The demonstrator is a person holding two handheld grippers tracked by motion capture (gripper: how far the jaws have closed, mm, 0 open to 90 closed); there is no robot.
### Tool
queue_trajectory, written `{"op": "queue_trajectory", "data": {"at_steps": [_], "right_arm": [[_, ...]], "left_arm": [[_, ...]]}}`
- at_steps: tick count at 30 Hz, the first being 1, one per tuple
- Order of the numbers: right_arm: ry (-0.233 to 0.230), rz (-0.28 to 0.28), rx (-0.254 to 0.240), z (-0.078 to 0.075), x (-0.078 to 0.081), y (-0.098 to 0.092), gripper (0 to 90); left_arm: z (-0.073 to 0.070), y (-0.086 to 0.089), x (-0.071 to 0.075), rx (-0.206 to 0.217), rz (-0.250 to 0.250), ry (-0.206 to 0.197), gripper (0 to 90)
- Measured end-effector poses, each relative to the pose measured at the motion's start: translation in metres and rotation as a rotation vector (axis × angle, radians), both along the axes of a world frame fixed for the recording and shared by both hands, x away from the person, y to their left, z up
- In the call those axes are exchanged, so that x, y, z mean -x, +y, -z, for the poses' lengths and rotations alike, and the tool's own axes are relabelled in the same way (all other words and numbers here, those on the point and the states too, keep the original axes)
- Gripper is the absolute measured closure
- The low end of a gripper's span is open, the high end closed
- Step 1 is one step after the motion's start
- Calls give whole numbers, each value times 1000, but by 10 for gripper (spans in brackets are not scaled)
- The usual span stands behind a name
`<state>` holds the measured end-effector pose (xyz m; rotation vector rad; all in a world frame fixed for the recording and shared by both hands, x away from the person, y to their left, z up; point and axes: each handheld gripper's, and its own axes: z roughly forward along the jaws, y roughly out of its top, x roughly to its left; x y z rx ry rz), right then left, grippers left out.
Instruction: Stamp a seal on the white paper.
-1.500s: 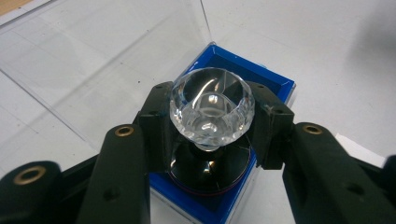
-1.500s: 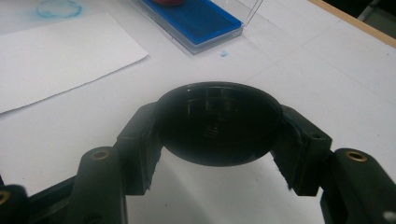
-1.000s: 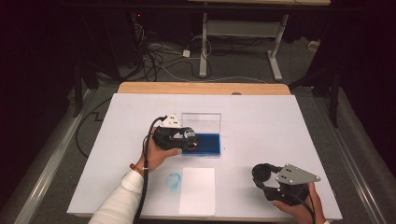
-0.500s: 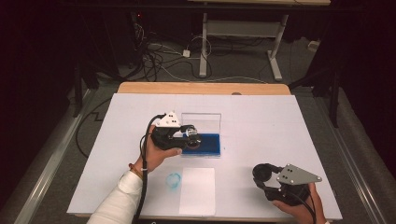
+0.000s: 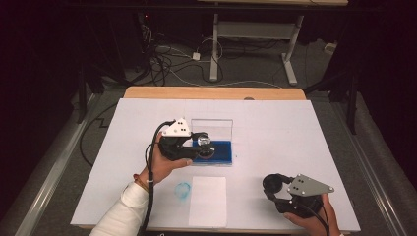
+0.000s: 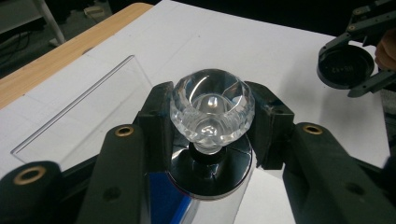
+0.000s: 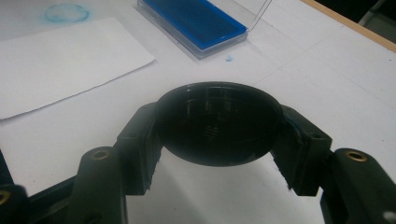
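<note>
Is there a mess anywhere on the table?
Yes, a little one. A smudgy blue ink ring sits on the white table, left of the paper sheet, not on it. A tiny blue drop also lies beside the ink tray. Nothing else looks odd.

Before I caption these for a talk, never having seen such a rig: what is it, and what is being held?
A person sits at a white table holding a hand-operated two-jaw tool in each hand. One camera looks down from above; one more rides on each tool, looking along its black jaws. The left tool is shut on a clear faceted glass stamp, above an open clear case with a blue ink pad. The right tool is shut on a round black cap. On the table lie a white paper sheet and a faint blue ring print.
</note>
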<state>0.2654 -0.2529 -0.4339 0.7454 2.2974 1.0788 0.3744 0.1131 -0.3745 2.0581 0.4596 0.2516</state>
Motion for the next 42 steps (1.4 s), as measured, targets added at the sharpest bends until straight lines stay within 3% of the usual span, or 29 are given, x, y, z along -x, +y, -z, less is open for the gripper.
{"op": "queue_trajectory", "data": {"at_steps": [5,18,31,42], "right_arm": [[-2,1,-3,-1,2,-1,385],[-13,0,-6,-4,4,-4,385],[-23,3,-8,-5,6,-5,385],[-25,0,-12,-7,7,-5,385]], "left_arm": [[-5,-3,6,7,24,-6,546],[-6,-8,22,-25,56,-18,545],[-7,-1,39,-24,108,-24,545],[-2,4,50,-22,108,-35,545]]}}
